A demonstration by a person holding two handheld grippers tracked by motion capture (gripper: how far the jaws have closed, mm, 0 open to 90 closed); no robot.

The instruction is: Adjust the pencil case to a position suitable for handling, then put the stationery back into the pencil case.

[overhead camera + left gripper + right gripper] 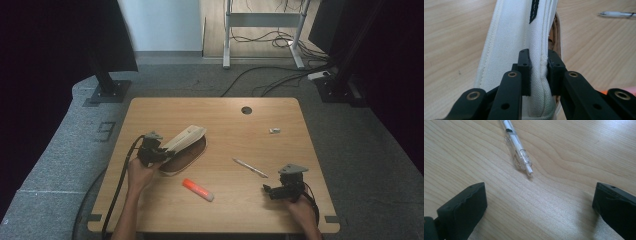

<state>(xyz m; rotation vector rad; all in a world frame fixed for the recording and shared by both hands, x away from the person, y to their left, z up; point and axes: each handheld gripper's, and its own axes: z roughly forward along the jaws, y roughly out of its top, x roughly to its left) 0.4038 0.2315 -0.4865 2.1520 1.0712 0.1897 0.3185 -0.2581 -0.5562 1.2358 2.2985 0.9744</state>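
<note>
The pouch [511, 37] runs off the top edge of the left gripper view, the pen [516, 146] is cut off at the top of the right gripper view, and the small white thing [274, 131] on the counter [225, 210] is too small to tell.

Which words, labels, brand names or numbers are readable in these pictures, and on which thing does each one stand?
None can be read.
Pencil case: a dark stitched mark near its top edge, cut off, not legible.
Pen: a small black mark, no letters.
Orange marker: too small to tell.
</note>
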